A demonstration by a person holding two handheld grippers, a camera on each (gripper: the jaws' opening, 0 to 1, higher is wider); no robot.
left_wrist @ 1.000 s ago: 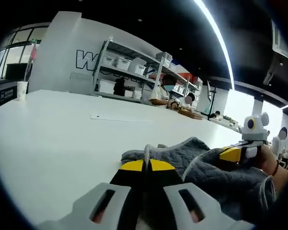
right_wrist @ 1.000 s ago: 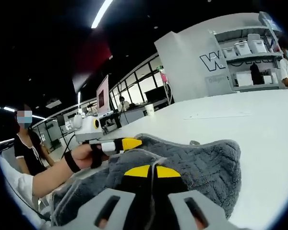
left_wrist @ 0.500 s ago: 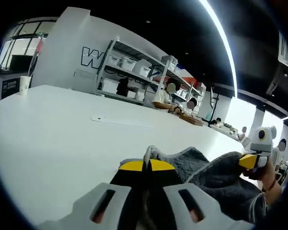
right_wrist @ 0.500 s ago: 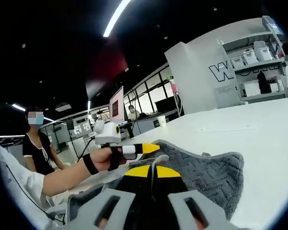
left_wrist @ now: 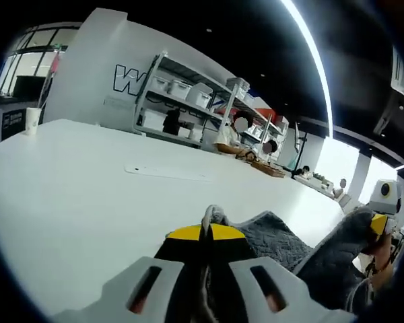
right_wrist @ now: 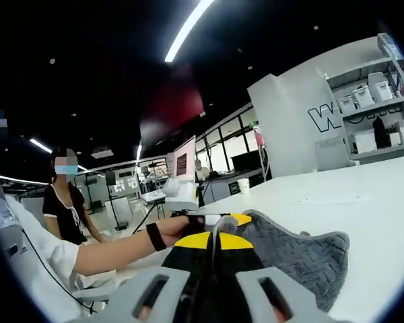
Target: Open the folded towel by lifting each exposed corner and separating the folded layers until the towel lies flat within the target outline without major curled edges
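Two hand-held grippers: each pinches the grey towel's edge
Left hand-held gripper (left_wrist: 204, 232): jaws closed on towel (left_wrist: 276, 237) hem — cloth trails right
Right hand-held gripper (right_wrist: 215, 239): clamped on a raised corner
Bench (left_wrist: 81, 182): white, under the draped towel

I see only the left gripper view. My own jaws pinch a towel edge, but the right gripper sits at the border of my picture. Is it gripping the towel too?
Observer: Yes. In the right gripper view, the right gripper is shut on a pale hem of the grey towel.
Operator: Where is the rest of the towel?
Observer: Its far part seems to lie on the white table.
Operator: Is anyone nearby?
Observer: A person in a black top stands beyond the hand that holds the left gripper.
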